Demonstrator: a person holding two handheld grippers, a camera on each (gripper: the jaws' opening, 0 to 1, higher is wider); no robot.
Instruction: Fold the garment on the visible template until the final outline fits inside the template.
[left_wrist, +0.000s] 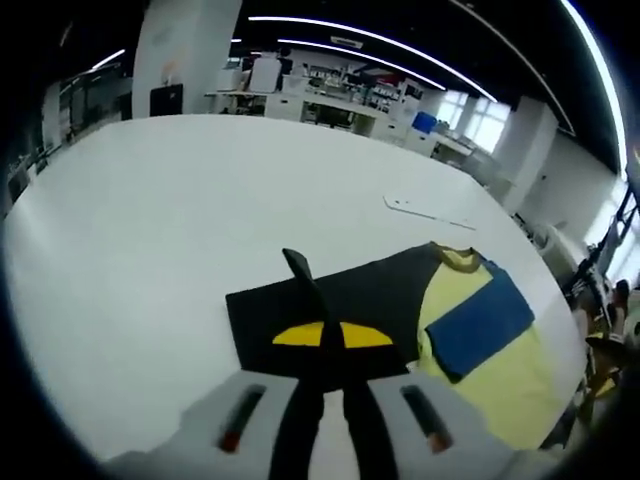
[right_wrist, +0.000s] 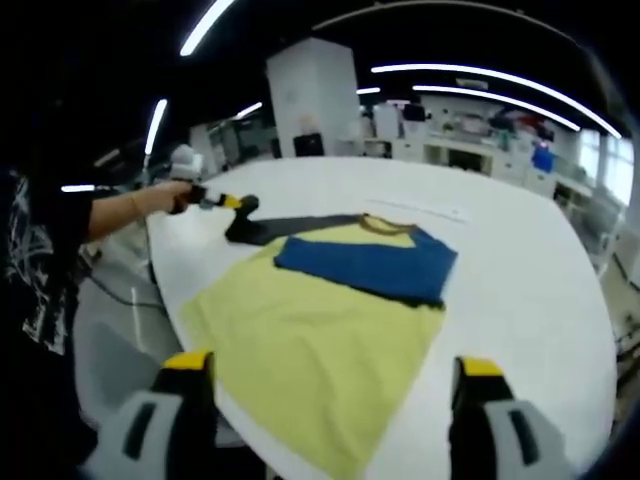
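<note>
- Garment (right_wrist: 320, 340): a yellow shirt with a dark sleeve (left_wrist: 330, 300) and a blue panel (right_wrist: 365, 262), lying flat on the white tabletop (left_wrist: 150, 220); no template outline is discernible.
- Left gripper (left_wrist: 322, 335): fingers narrowed to a pinch on the dark sleeve's edge; this hand is nearer the fold.
- Right gripper (right_wrist: 335, 385): fingers wide and empty, hovering over the yellow hem, the garment's long axis running away from them.

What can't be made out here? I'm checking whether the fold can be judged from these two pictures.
- Template: no outline can be made out under the garment in either view.
- Garment's near hem: in the right gripper view it runs past the table edge, between the right gripper's jaws.
- Left gripper: shut on the dark sleeve; its jaws hide the fabric beneath.
</note>
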